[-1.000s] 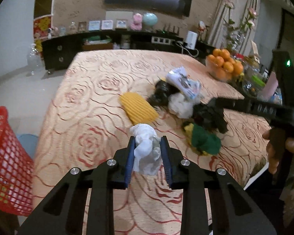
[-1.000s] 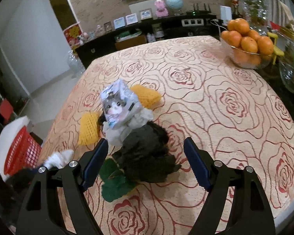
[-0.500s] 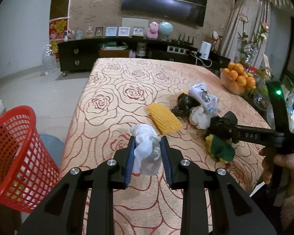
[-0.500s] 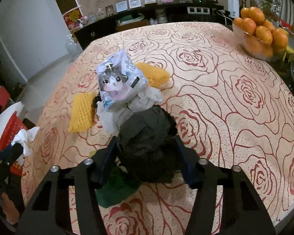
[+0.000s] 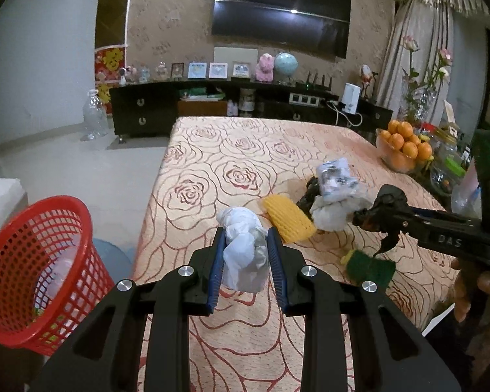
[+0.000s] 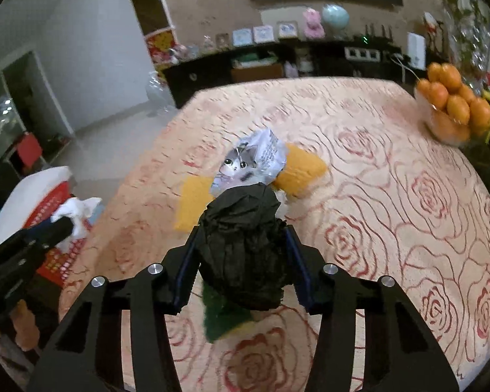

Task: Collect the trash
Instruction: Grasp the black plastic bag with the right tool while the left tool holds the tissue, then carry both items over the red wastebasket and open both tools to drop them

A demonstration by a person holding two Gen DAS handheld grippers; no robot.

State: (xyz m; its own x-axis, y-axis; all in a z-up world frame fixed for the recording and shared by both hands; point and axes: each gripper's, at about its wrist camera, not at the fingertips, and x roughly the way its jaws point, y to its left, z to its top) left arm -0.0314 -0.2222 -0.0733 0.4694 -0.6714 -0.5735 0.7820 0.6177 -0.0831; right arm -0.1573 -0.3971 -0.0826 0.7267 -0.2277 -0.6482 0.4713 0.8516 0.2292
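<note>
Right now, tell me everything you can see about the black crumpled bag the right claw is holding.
The black crumpled bag is a wrinkled wad of thin, matte black plastic, bunched into a rough ball. The right claw, whose jaws have just been closing, clamps it from both sides between blue pads. It is lifted clear of the rose-patterned tablecloth, above a green scrap. In the left wrist view a ragged tail dangles beneath it. Behind it lie a cat-print wrapper and yellow foam nets.
</note>
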